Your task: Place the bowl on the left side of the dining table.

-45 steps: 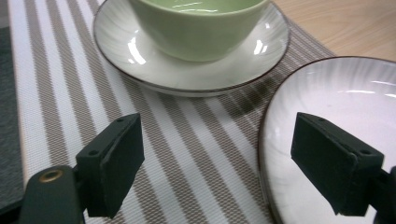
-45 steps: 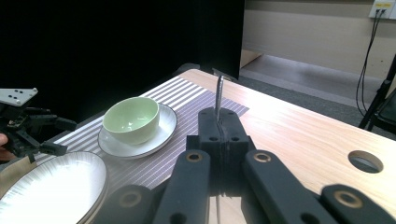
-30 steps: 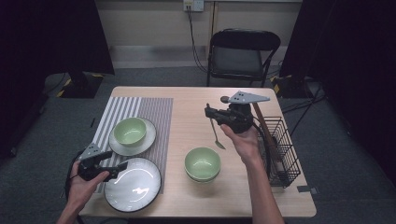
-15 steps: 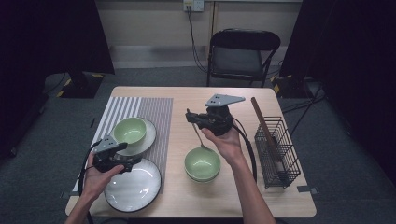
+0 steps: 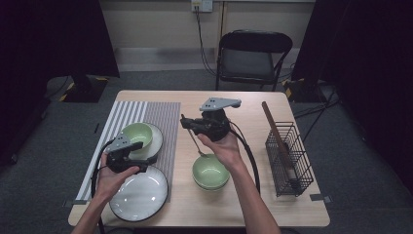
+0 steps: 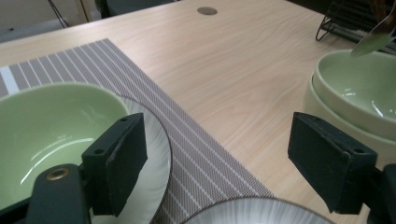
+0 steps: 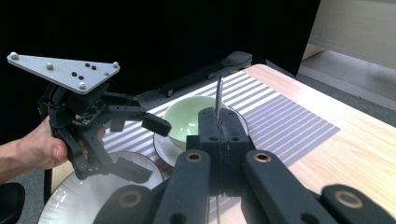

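Observation:
My right gripper [image 5: 185,123] is shut on the thin handle of a metal utensil [image 7: 218,95]. The utensil [image 5: 198,145] hangs down with its tip [image 6: 373,41] just over two stacked green bowls [image 5: 210,171] at the table's middle. My left gripper [image 5: 147,157] hovers open between a white plate [image 5: 141,195] and a green bowl [image 5: 137,132] that sits on a smaller plate [image 5: 157,139]. Its jaws have just been closing a little, and the left gripper [image 6: 219,154] has nothing between them. The left gripper [image 7: 140,144] faces the right gripper [image 7: 218,126].
A striped placemat [image 5: 160,114] lies under the smaller plate at the left. At the right edge of the table stands a black wire rack [image 5: 288,158] with a wooden stick [image 5: 272,127] in it. A folding chair [image 5: 253,53] stands behind the table.
My right gripper has carried the utensil leftward from beside the rack to above the stacked bowls. My left gripper has moved right and up from the table's left edge.

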